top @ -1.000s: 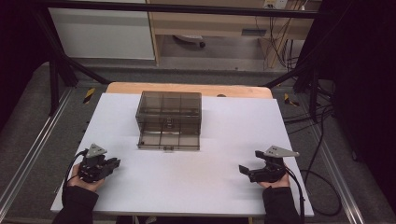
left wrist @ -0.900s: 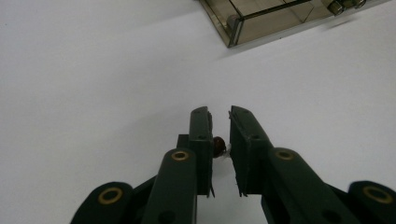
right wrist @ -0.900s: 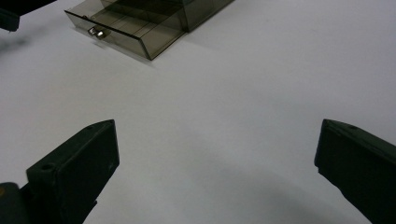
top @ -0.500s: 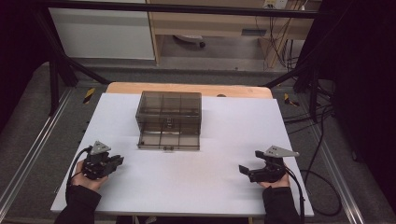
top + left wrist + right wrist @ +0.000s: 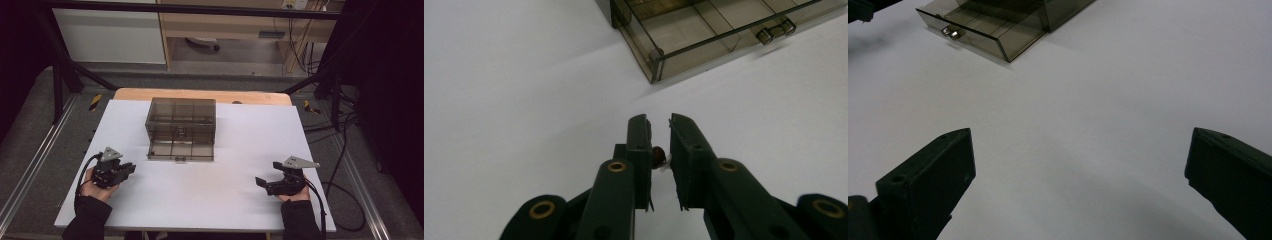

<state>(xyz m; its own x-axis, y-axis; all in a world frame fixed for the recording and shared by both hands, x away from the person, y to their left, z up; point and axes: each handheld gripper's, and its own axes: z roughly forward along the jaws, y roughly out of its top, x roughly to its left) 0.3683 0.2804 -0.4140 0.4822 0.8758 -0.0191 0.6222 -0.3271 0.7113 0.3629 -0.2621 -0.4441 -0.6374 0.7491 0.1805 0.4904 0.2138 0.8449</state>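
- Smoke-tinted plastic made up the drawer box (image 5: 181, 124) in the high view; it stood at the far middle of the white surface (image 5: 210, 200), its lowest drawer (image 5: 181, 150) pulled out toward the person.
- At that view's lower left, the left gripper (image 5: 127, 168) rested on the surface, well apart from the box; the right gripper (image 5: 262, 183) lay at lower right, its jaws spread.
- From the left gripper view, the left gripper (image 5: 660, 125) had its jaws drawn narrow around a small dark-red object (image 5: 658, 154) pinched between them, and the open drawer's corner (image 5: 655, 56) lay ahead.
- From the right gripper view, the right gripper (image 5: 1078, 150) held its jaws wide with bare surface between, and the drawer's handle (image 5: 950, 32) sat far off at upper left.
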